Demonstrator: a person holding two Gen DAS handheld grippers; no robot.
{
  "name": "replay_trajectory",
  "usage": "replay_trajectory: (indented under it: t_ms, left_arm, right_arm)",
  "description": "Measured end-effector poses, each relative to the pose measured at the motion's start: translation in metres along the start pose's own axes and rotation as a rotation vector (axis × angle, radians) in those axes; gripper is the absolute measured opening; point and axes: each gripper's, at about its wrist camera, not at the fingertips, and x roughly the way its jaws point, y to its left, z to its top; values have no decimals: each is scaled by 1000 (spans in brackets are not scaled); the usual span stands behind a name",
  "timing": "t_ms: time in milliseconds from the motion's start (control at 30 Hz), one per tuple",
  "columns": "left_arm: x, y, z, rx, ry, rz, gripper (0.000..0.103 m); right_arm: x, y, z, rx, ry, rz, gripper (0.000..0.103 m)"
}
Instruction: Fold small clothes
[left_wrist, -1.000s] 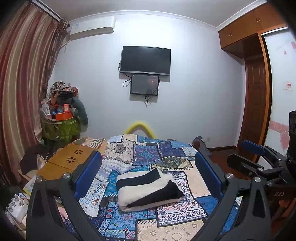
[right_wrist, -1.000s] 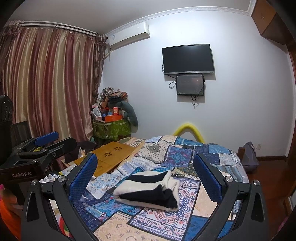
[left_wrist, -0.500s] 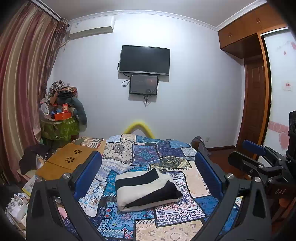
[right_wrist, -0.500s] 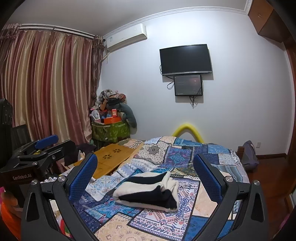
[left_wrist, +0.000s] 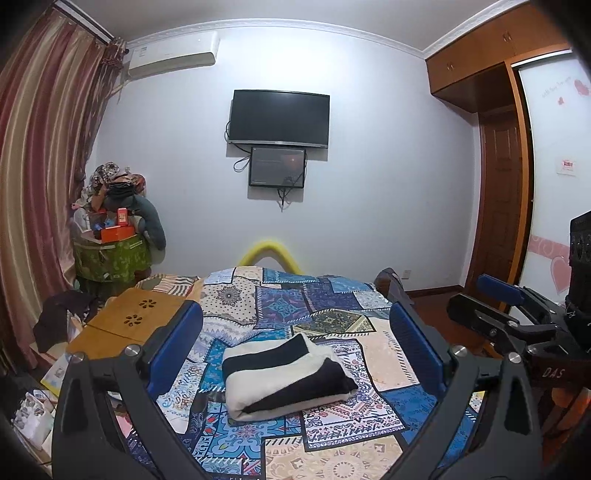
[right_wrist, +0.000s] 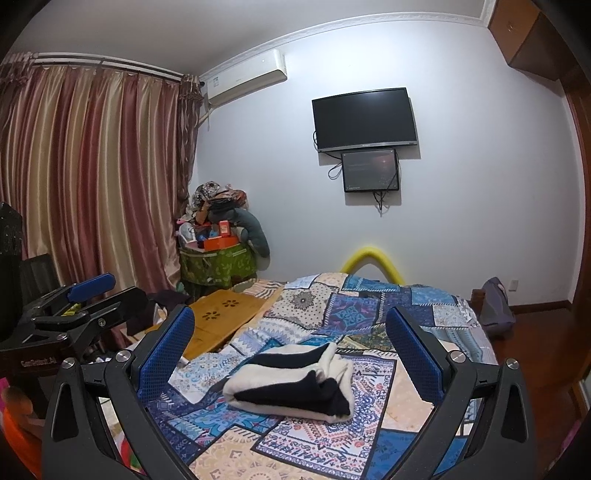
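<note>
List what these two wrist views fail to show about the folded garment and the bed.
- Folded black-and-white garment: its underside and inner layers are hidden by its own folds in both views; what kind of garment it is cannot be told.
- Patchwork bedspread: the near end is cut off by the bottom edge and the gripper frames.
- Small wall screen: its content is too small to read.

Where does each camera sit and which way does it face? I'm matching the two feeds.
Left wrist: on the left gripper, open, facing the folded garment on the quilt; the right gripper shows at right.
Right wrist: on the right gripper, open, aimed likewise; the left gripper shows at left.
Shared: garment, quilt, TV, curtain.
</note>
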Motion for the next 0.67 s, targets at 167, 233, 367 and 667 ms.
replay_trajectory:
  t_ms: [167, 233, 367, 667]
  left_arm:
    - [1, -1, 0, 4, 5, -12, 102]
    - [1, -1, -1, 4, 7, -12, 102]
    - [3, 0, -1, 3, 14, -16, 102]
    - [9, 2, -2, 11, 36, -19, 102]
  right_arm:
    - [0, -2, 0, 3, -1, 0, 103]
    - [0, -2, 1, 1, -2, 0, 103]
    - [0, -2, 1, -3, -2, 0, 103]
    - [2, -5, 0, 4, 1, 0, 103]
